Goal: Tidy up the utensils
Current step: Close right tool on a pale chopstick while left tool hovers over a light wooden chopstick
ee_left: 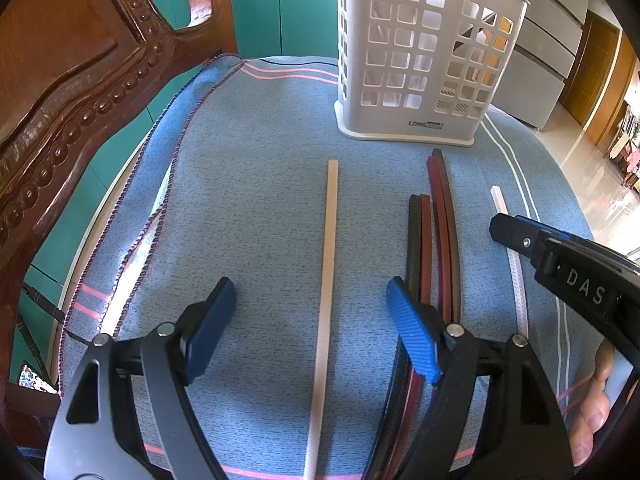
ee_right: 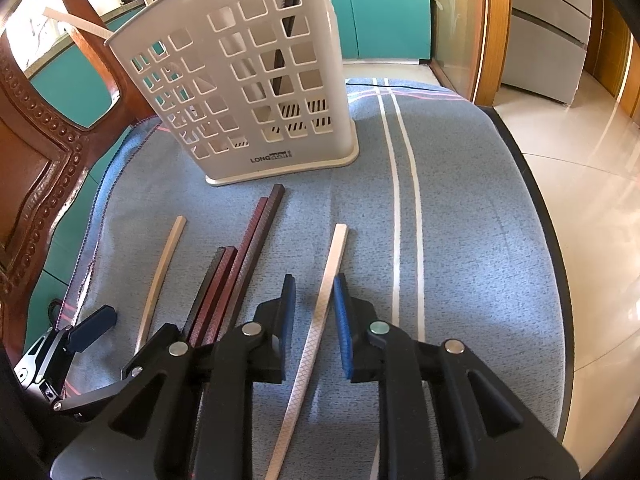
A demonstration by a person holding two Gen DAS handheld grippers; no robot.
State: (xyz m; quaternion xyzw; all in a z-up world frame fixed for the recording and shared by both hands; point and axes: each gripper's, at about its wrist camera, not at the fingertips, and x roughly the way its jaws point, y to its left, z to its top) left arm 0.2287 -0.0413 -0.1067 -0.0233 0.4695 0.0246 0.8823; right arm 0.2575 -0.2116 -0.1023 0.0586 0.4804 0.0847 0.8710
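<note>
A white slotted utensil holder (ee_left: 420, 52) stands at the far side of a blue cloth; it also shows in the right wrist view (ee_right: 248, 92), with a dark chopstick (ee_right: 286, 40) and a pale one (ee_right: 76, 24) standing in it. My left gripper (ee_left: 310, 316) is open, its jaws on either side of a beige chopstick (ee_left: 330, 248) lying on the cloth. My right gripper (ee_right: 314, 312) is part closed around a white patterned chopstick (ee_right: 320, 312), with a small gap on the left. Several dark red and black chopsticks (ee_right: 240, 256) lie between the two.
The blue cloth (ee_left: 248, 184) covers a round table. A carved wooden chair (ee_left: 72, 80) stands close at the left. The table's right edge (ee_right: 536, 208) drops to a tiled floor. Teal cabinets are behind.
</note>
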